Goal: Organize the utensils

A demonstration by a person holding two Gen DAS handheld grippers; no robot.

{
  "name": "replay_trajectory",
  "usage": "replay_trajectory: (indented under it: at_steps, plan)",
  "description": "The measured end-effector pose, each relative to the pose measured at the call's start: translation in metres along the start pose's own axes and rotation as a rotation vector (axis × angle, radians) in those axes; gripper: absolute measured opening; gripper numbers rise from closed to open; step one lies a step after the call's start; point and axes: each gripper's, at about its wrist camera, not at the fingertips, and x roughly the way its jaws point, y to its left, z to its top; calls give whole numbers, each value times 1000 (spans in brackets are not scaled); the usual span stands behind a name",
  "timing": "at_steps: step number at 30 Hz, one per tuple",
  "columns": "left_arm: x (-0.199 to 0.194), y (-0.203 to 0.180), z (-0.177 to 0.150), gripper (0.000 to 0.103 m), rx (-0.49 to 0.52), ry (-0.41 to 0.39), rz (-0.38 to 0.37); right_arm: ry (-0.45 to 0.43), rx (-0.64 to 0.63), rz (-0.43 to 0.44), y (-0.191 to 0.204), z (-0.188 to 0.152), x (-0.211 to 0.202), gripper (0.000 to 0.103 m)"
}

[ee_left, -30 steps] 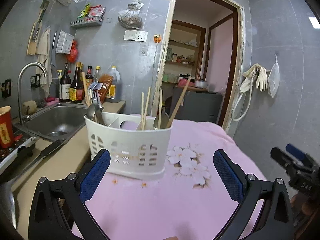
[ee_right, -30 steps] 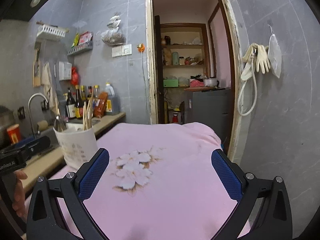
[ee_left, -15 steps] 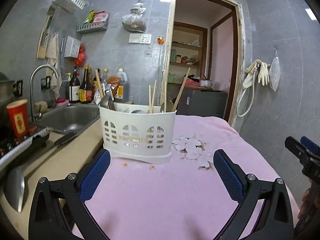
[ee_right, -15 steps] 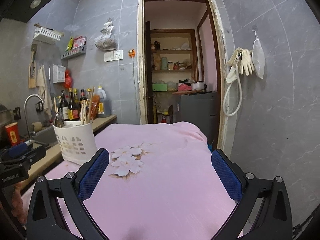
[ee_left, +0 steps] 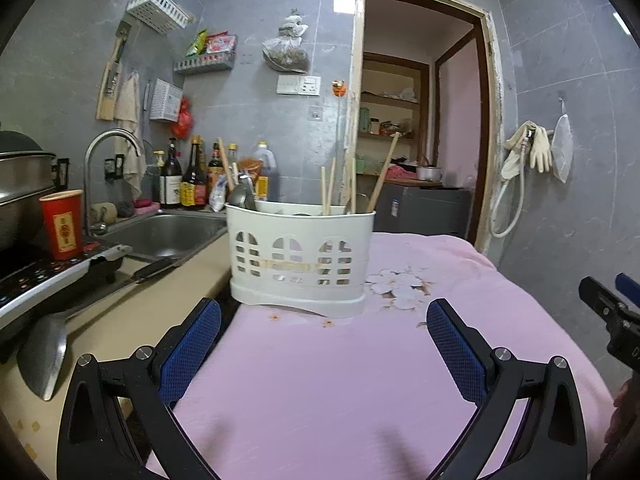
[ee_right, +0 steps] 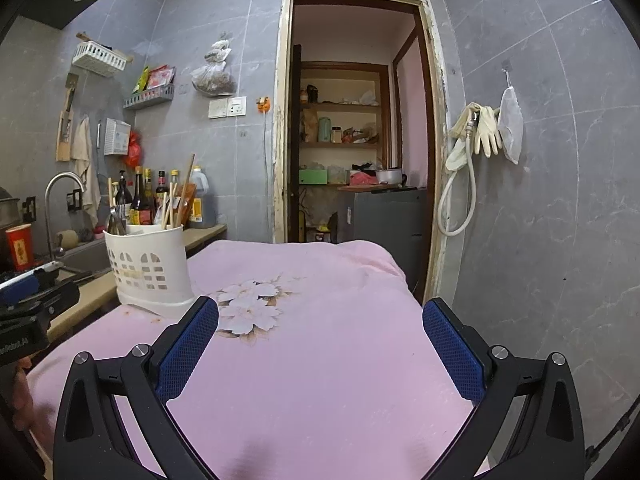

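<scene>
A white slotted utensil holder [ee_left: 300, 258] stands on the pink flowered cloth [ee_left: 340, 392], at its left edge. Wooden chopsticks [ee_left: 329, 186], a longer wooden stick and metal spoons [ee_left: 241, 197] stick up out of it. My left gripper [ee_left: 323, 350] is open with nothing between its blue pads, a short way in front of the holder. In the right wrist view the holder [ee_right: 147, 266] sits at the left. My right gripper [ee_right: 320, 350] is open over the bare cloth [ee_right: 320, 360], well to the right of the holder.
A beige counter [ee_left: 120, 320] left of the cloth carries a metal ladle [ee_left: 44, 348], a knife [ee_left: 148, 270], a sink [ee_left: 168, 232] with tap, bottles [ee_left: 192, 180], a red cup [ee_left: 62, 224] and a stove. Behind stands an open doorway [ee_right: 352, 120]; a grey tiled wall closes the right.
Both grippers have drawn back and lowered; the holder now looks further from the left gripper and is seen more side-on. Both stayed open and empty.
</scene>
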Motion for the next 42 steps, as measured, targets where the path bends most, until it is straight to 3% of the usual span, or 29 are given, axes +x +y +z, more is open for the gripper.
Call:
replay_trajectory:
  at_steps: [6, 42]
  plan:
    - [-1, 3, -6, 101, 3, -20, 30, -4, 5, -11, 1, -7, 0, 103]
    - [-4, 11, -10, 101, -31, -3, 38, -14, 4, -25, 6, -9, -6, 103]
